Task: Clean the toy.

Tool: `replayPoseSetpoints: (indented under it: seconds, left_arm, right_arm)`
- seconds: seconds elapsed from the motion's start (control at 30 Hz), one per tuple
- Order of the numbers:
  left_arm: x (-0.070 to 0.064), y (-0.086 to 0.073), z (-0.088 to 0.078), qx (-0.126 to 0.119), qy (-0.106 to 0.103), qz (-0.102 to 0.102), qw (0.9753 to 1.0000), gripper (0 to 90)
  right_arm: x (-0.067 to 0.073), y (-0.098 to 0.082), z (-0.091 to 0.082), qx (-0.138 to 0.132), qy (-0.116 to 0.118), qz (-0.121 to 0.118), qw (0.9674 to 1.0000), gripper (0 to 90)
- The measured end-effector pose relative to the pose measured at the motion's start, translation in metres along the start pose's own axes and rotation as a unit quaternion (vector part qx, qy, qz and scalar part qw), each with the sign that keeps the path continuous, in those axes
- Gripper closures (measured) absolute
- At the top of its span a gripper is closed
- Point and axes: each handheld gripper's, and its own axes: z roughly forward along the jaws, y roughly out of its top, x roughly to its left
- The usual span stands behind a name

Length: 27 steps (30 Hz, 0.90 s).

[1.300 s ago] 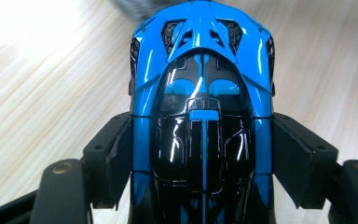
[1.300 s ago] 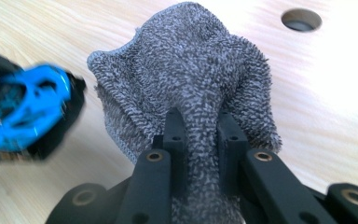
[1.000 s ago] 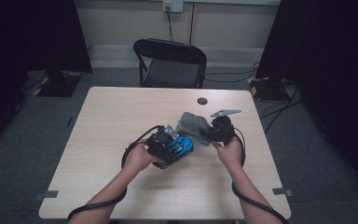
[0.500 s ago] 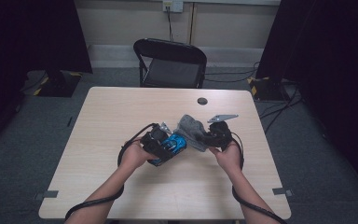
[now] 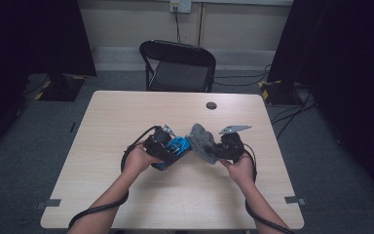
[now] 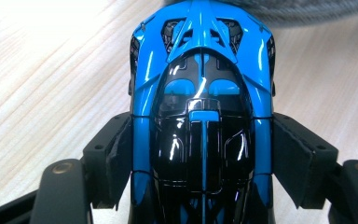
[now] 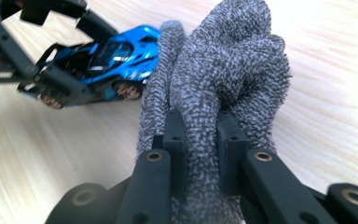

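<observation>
Toy car, blue: we are clamping it in the left gripper mid-table and bringing the cloth, pinched in the right gripper, alongside, likely for wiping next.

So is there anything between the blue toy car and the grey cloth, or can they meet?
Nothing visible stands between them. The left gripper is clamped on the blue toy car, whose far end already reaches the edge of the grey cloth, which the right gripper pinches. Bare table lies around them.
</observation>
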Motion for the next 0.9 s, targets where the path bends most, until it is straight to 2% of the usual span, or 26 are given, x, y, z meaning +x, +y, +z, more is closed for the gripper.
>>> replayPoseSetpoints:
  seconds: [0.33, 0.5, 0.57, 0.67, 0.73, 0.9]
  left_arm:
    - [0.013, -0.003, 0.000, -0.003, 0.013, -0.022, 0.9997, 28.1]
    - [0.016, -0.005, -0.004, -0.004, 0.014, -0.021, 0.9997, 28.2]
    - [0.016, -0.006, -0.006, -0.007, 0.015, -0.020, 0.9997, 28.2]
    - [0.014, -0.006, -0.009, -0.010, 0.013, -0.018, 0.9997, 28.2]
    - [0.013, -0.005, -0.012, -0.010, 0.012, -0.012, 0.9998, 28.1]
    - [0.005, -0.002, -0.015, -0.016, 0.005, 0.001, 0.9999, 28.1]
  right_arm:
    - [0.006, -0.008, -0.002, 0.008, 0.014, -0.009, 0.9998, 77.5]
    - [0.008, -0.012, -0.006, 0.012, 0.016, -0.012, 0.9997, 77.4]
    - [0.005, -0.014, -0.009, 0.013, 0.011, -0.011, 0.9998, 77.5]
    - [-0.005, -0.017, -0.014, 0.010, 0.001, 0.004, 0.9999, 77.4]
    - [-0.015, -0.018, -0.020, 0.003, -0.013, 0.019, 0.9997, 77.4]
    - [-0.029, -0.014, -0.027, -0.005, -0.032, 0.036, 0.9988, 77.4]
